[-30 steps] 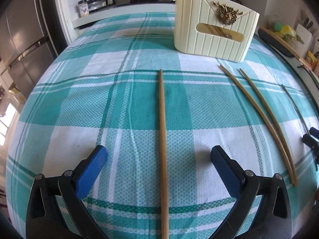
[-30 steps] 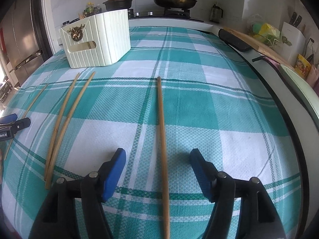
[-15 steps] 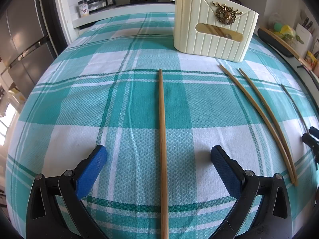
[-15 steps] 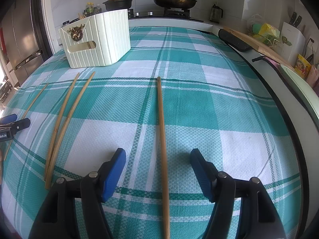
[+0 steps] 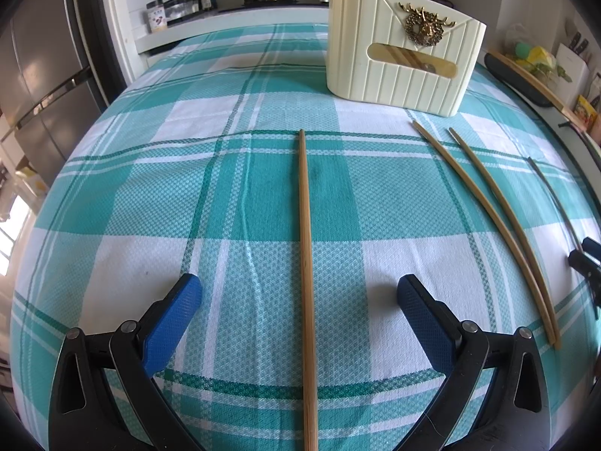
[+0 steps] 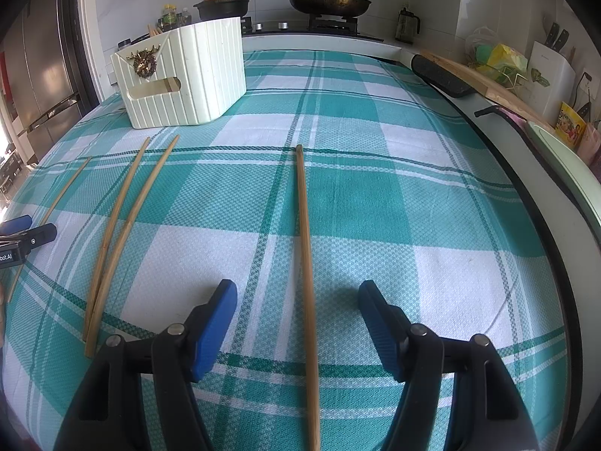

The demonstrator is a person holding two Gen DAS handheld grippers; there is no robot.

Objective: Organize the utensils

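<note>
I can find almost no change over the last second. At most, my left gripper (image 5: 299, 297) has drifted a hair. The cream utensil holder (image 5: 403, 52) and the tip of the chopstick (image 5: 306, 263) lying on the near side of that holder sit a trace higher in its view. From the right wrist I detect no shift at all.

Left gripper (image 5: 299, 293): black slotted plastic arms, silver pivot screws, blue cross-hatched pads (image 5: 171, 323). Right gripper (image 6: 297, 300) has the same build; beside it, the other unit shows a white label with black lettering
</note>
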